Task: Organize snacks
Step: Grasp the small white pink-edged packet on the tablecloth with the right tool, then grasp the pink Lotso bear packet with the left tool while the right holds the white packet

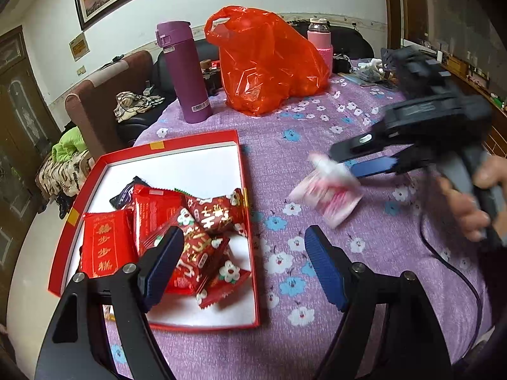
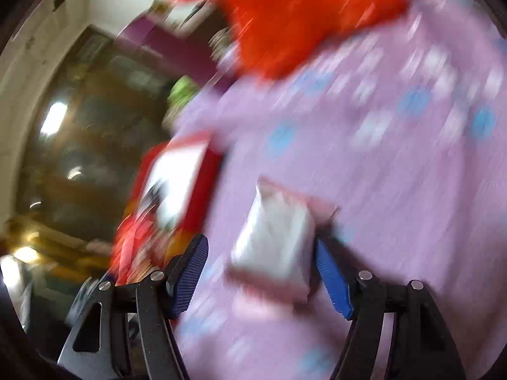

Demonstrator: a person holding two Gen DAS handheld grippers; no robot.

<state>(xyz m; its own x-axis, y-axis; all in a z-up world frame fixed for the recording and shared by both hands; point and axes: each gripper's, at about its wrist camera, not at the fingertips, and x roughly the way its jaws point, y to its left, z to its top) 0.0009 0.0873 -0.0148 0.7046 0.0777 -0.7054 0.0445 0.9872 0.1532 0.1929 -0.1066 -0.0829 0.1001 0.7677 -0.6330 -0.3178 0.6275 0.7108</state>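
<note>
Red tray (image 1: 95, 171) at near left is seen already holding red snack packets (image 1: 177, 221); the left gripper (image 1: 244, 266) hangs over its right edge, jaws wide, nothing between them. To the right, over the purple floral cloth (image 1: 364, 120), a pink-white snack packet (image 1: 326, 190) sits at the right gripper (image 1: 345, 164), whose jaws look spread; blur leaves it unclear whether it is actually gripped. Judged light, crinkly and slippery, best pinched across the flat middle.

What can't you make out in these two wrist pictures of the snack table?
- Pink-and-white snack packet: print unreadable, motion-blurred in both views.
- Right gripper: whether it grips the packet; in the right wrist view one pad stands clear.
- Orange plastic bag: contents hidden by its crumpled film.
- Red cardboard box: lower snacks covered by red wrappers and the left gripper finger.
</note>
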